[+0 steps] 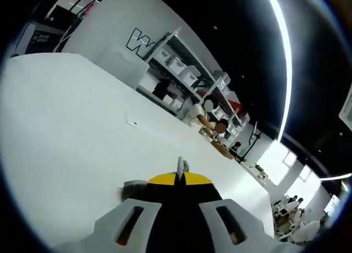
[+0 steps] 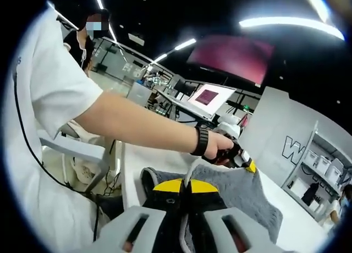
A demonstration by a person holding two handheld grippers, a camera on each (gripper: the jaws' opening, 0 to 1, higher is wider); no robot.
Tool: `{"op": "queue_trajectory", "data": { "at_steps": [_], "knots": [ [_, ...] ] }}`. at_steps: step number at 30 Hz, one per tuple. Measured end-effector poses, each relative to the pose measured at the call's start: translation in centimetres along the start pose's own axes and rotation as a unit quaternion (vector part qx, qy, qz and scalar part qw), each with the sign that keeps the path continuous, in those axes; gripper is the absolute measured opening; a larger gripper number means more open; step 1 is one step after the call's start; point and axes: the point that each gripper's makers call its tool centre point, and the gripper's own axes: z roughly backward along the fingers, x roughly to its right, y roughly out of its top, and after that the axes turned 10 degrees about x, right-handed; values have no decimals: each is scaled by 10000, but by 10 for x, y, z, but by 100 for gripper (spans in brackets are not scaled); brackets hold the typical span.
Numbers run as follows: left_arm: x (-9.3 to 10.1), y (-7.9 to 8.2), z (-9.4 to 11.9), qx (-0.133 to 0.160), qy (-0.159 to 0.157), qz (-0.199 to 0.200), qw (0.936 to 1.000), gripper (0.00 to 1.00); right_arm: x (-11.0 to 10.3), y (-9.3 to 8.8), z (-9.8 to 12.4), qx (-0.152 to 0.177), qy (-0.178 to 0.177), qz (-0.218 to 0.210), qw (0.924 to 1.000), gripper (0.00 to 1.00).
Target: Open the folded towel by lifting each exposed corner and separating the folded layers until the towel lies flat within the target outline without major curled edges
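Note:
A grey towel [image 2: 242, 195] lies spread over the white table [image 2: 129, 170] in the right gripper view, its near edge running up into my right gripper [image 2: 187, 182]. That gripper's yellow-tipped jaws are shut on this edge. At the towel's far edge a person's hand holds my left gripper [image 2: 242, 158]. In the left gripper view my left gripper [image 1: 180, 173] has its jaws together, and a small grey bit of towel [image 1: 132, 188] pokes out to their left. The rest of the towel is hidden below the jaws.
The white table [image 1: 71, 126] stretches far ahead, with a small mark [image 1: 132, 122] on it. Beyond it stand shelves with white bins [image 1: 184, 71] and a seated person [image 1: 206, 118]. A forearm with a black watch [image 2: 201, 141] crosses above the table, near a chair [image 2: 77, 148].

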Motion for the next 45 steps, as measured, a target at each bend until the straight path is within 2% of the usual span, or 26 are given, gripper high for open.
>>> {"op": "queue_trajectory", "data": {
  "at_steps": [11, 13, 15, 17, 19, 22, 33, 38, 45],
  "knots": [
    [1, 3, -6, 33, -11, 101, 9999, 1, 7, 9, 3, 88, -238, -78, 9996, 0],
    [4, 3, -6, 25, -40, 116, 9999, 0, 6, 8, 6, 25, -213, 123, 9997, 0],
    [6, 4, -7, 23, -49, 65, 10000, 0, 6, 8, 7, 12, -195, 137, 9997, 0],
    [7, 5, -7, 37, -72, 41, 10000, 1, 8, 12, 9, 118, -265, -3, 9996, 0],
    [9, 7, -7, 46, -99, 63, 9999, 1, 6, 10, 10, 56, -220, 48, 9997, 0],
    [11, 10, -9, 80, -123, 15, 9999, 1, 10, 16, 11, 180, -282, -65, 9994, 0],
    [20, 17, -14, 146, -285, 52, 9995, 1, 14, 26, 14, 282, -291, -209, 9990, 0],
    [21, 24, -17, 203, -345, 80, 9992, 1, 16, 26, 14, 275, -302, -164, 9990, 0],
    [21, 26, -20, 189, -359, 195, 9990, 1, 18, 27, 16, 245, -341, -99, 9991, 0]
  ]
}}
